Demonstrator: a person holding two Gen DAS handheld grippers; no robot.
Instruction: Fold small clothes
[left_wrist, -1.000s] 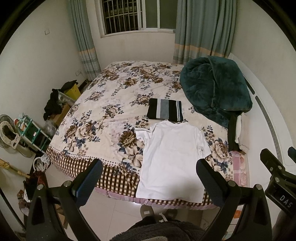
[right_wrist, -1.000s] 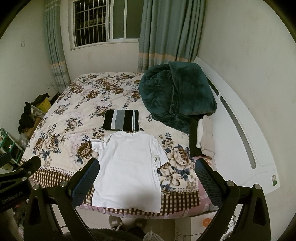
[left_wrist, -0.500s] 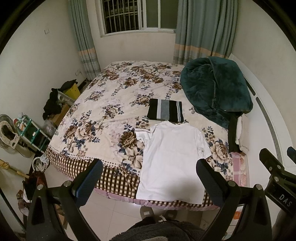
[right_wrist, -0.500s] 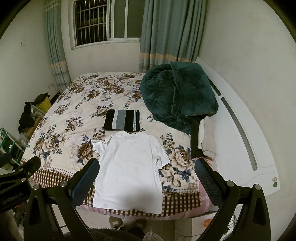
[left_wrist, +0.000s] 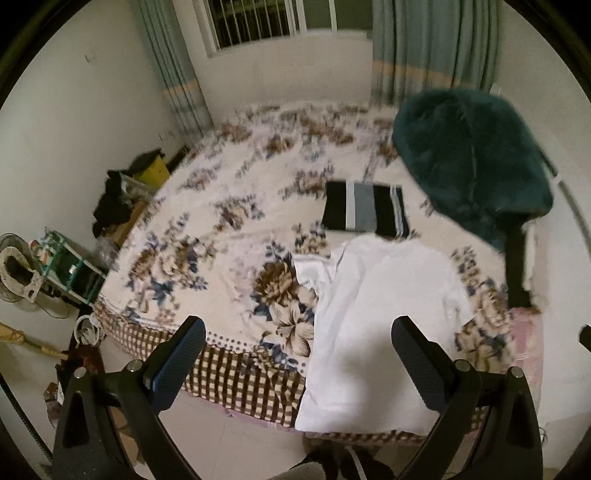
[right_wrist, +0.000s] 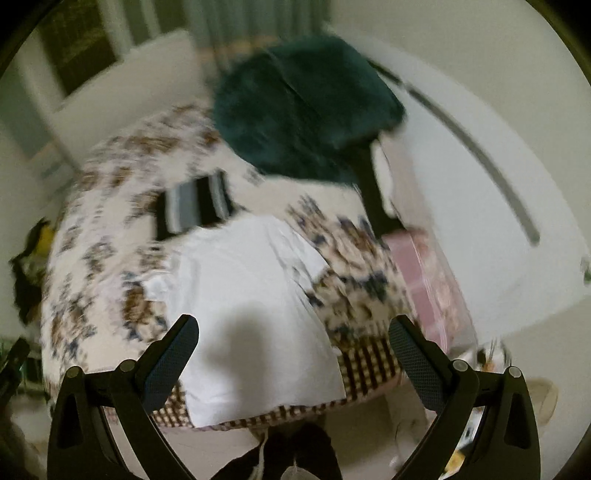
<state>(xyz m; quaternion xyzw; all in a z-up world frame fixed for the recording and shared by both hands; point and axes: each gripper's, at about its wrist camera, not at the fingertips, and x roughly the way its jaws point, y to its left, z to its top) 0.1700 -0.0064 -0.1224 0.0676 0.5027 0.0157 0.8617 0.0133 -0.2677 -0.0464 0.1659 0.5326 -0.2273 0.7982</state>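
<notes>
Plain white short-sleeved cotton T-shirt (left_wrist: 384, 317) lies flat on the floral-print bed (left_wrist: 221, 236), hem hanging over the checked bed edge. Folded black-and-grey striped garment (left_wrist: 365, 212) sits just beyond its collar. Dark green plush blanket (left_wrist: 472, 162) heaped at the bed's right side. Left hand-held gripper (left_wrist: 299, 363) spread wide, empty, above the shirt's lower part. Right hand-held gripper (right_wrist: 293, 360) likewise spread wide, empty; its view is motion-blurred.
</notes>
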